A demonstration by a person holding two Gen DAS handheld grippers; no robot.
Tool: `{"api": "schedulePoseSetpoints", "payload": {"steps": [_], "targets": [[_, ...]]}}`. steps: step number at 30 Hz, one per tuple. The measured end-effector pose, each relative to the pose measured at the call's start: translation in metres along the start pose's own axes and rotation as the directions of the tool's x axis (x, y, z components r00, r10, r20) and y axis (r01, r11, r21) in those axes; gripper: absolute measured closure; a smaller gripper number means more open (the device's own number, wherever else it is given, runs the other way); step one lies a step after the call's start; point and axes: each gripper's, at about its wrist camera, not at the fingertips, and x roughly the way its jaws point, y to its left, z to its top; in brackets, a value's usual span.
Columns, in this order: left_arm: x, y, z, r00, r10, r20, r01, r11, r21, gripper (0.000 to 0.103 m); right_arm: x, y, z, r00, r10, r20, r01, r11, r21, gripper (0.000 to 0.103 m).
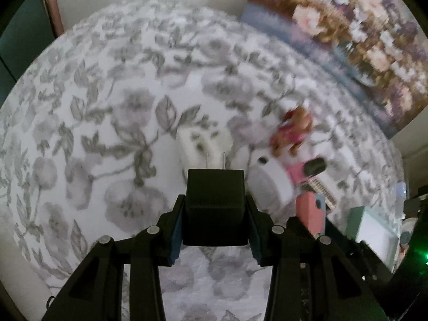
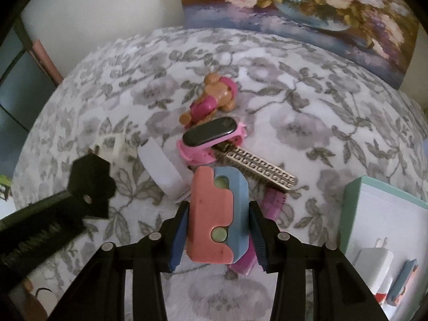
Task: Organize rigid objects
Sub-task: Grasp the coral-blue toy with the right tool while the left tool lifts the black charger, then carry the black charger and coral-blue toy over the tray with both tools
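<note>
Floral bedspread fills the scene, a mint-rimmed box at its right edge. Left of the box, the right tool clamps a pink-and-blue toy above the bedspread. Further left, the left tool grips a black plug adapter, lifted clear.

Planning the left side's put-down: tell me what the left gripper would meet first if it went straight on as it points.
Probably the white wall plug adapter, lying beyond the black plug cube that the left gripper holds; depth is uncertain.
</note>
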Motion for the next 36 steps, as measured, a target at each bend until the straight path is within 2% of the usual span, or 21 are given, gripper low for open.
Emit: {"api": "schedulePoseSetpoints", "payload": {"steps": [5, 10, 16, 25, 31, 36], "targets": [[-0.021, -0.01, 0.003, 0.998, -0.025, 0.059, 0.024, 1.0, 0.016, 0.06, -0.022, -0.022, 0.002, 0.999, 0.029, 0.035, -0.033, 0.995, 0.096, 0.057], [-0.041, -0.029, -0.005, 0.994, -0.051, 0.097, 0.044, 0.996, 0.073, 0.06, -0.051, -0.054, -0.001, 0.996, 0.043, 0.083, -0.059, 0.979, 0.197, 0.057], [-0.056, -0.074, -0.022, 0.989, -0.096, 0.113, 0.075, 0.982, 0.176, 0.06, -0.078, -0.088, -0.012, 0.995, -0.047, 0.09, 0.024, 0.97, 0.243, 0.057], [-0.067, -0.137, -0.058, 0.986, -0.14, 0.091, 0.102, 0.937, 0.335, 0.06, -0.109, -0.172, -0.043, 0.983, -0.175, 0.062, 0.143, 0.926, 0.348, 0.057], [-0.065, -0.179, -0.086, 0.985, -0.165, 0.04, 0.132, 0.891, 0.434, 0.06, -0.11, -0.225, -0.067, 0.975, -0.222, 0.013, 0.196, 0.886, 0.42, 0.057], [-0.057, -0.208, -0.111, 0.985, -0.172, -0.008, 0.153, 0.853, 0.499, 0.06, -0.109, -0.25, -0.08, 0.974, -0.227, 0.0, 0.202, 0.866, 0.457, 0.057]]}}
